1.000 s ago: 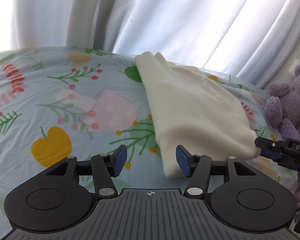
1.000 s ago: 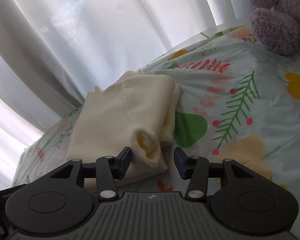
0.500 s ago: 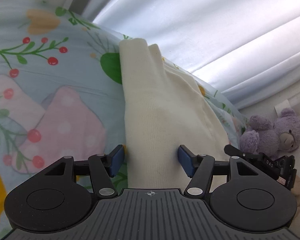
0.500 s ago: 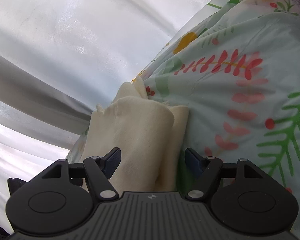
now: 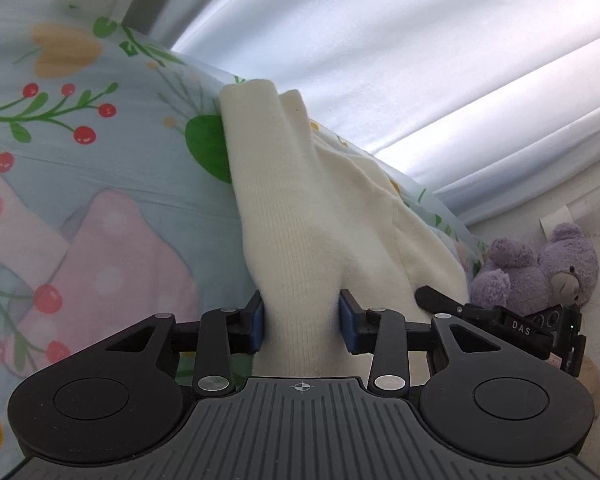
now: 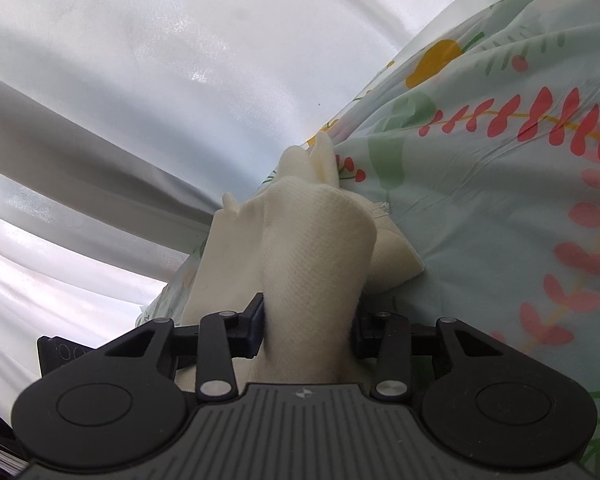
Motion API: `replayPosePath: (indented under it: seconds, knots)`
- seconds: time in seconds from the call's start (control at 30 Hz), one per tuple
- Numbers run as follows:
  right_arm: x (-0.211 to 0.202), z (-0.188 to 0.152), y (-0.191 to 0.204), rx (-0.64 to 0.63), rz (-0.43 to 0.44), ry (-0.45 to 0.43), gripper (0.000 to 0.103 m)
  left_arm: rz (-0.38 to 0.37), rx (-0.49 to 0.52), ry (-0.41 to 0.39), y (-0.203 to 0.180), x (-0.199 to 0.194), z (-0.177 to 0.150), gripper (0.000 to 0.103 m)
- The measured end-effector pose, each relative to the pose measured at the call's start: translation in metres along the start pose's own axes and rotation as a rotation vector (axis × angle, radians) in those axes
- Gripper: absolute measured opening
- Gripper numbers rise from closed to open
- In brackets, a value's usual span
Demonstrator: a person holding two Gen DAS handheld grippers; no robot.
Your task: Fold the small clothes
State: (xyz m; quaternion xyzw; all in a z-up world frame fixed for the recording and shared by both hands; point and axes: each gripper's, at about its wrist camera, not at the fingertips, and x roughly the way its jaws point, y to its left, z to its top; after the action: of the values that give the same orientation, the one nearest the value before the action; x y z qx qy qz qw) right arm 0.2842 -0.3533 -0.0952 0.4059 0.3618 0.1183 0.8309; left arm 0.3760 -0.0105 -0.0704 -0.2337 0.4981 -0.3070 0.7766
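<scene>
Both pinched on near edge of cream knit garment [image 5: 300, 216]: left gripper [image 5: 301, 322], right gripper [image 6: 308, 326]. Likely next: lift, fold toward far edge.

Bright backlit curtain [image 5: 420, 60], fisheye-bent edges, sharp

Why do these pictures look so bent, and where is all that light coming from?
Left wrist view: the fisheye lens curves the floral bedsheet, and daylight glows through the white curtain, leaving the cream knitted garment evenly lit and sharp. Right wrist view: same bending, the curtain shows bright washed-out patches, and the sheet looks slightly soft.
</scene>
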Motion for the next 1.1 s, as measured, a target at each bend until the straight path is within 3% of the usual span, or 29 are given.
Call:
replayPosePath:
  seconds: [0.27, 0.4, 0.5, 0.63, 0.8, 0.9, 1.0, 1.1]
  knots:
    - [0.008, -0.016, 0.053, -0.065, 0.037, 0.025, 0.036, 0.036, 0.063, -0.096, -0.013, -0.06, -0.01, 0.036]
    - [0.033, -0.034, 0.087, -0.145, 0.075, 0.067, 0.036, 0.129, 0.085, -0.169, -0.002, -0.097, -0.019, 0.037]
    - [0.055, -0.049, 0.102, -0.18, 0.078, 0.099, 0.036, 0.24, 0.09, -0.193, 0.012, -0.114, -0.025, 0.038]
    - [0.074, -0.068, 0.111, -0.154, -0.054, 0.097, 0.05, 0.391, 0.064, -0.198, 0.026, -0.126, -0.036, 0.041]
    - [0.031, -0.084, 0.125, -0.24, -0.199, -0.098, 0.05, 0.523, 0.136, -0.293, 0.018, -0.145, -0.053, 0.04]
    - [0.015, -0.11, 0.149, -0.367, -0.211, -0.15, 0.044, 0.495, 0.144, -0.323, 0.006, -0.14, -0.059, 0.059]
    - [0.012, -0.14, 0.169, -0.504, -0.244, -0.182, 0.032, 0.462, 0.178, -0.278, -0.004, -0.125, -0.068, 0.061]
    - [0.017, -0.159, 0.174, -0.615, -0.294, -0.157, 0.022, 0.525, 0.26, -0.258, -0.012, -0.106, -0.08, 0.066]
